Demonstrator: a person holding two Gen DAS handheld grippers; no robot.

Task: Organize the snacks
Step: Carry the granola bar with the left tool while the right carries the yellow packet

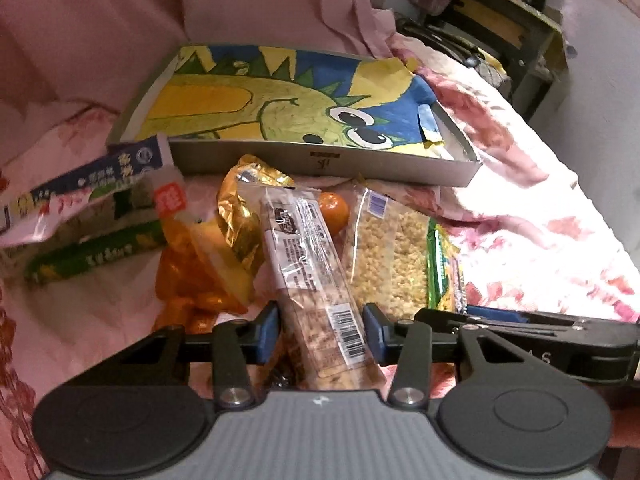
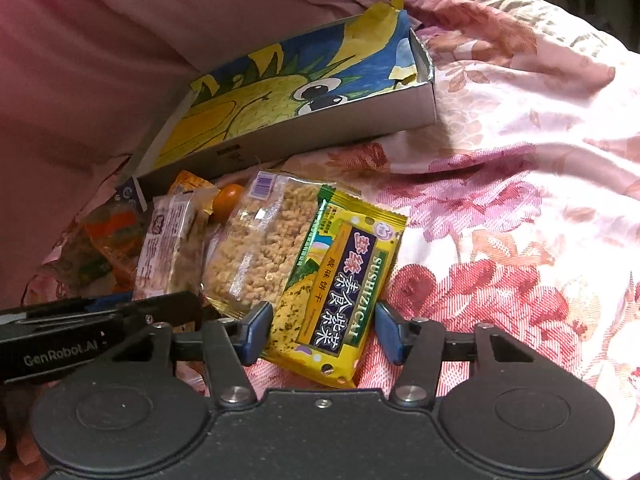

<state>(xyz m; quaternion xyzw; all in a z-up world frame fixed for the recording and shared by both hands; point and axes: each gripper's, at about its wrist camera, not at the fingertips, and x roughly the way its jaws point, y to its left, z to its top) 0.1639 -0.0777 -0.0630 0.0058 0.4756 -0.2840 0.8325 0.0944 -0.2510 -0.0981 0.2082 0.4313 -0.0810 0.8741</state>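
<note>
While both grippers straddle a snack each, we are at the pick-up step, the shallow box behind still waiting.

As we read it, the left gripper (image 1: 322, 330) has its blue pads against the sides of a clear-wrapped nut bar (image 1: 316, 280), so we call that a grip. The right gripper (image 2: 320, 330) has the yellow seaweed cracker packet (image 2: 340, 280) between its jaws, the left pad touching and the right pad just clear, so it is not yet clamped. The dinosaur-painted box (image 1: 320, 162) lies at twelve o'clock of the pile and holds only its picture lining, no snacks. Beside the bar sit a puffed-rice cake pack (image 1: 388, 248), a gold foil packet (image 1: 244, 208) and a small orange (image 1: 334, 206). Next we would finish closing on the packet, then lift both snacks toward the box.
</note>
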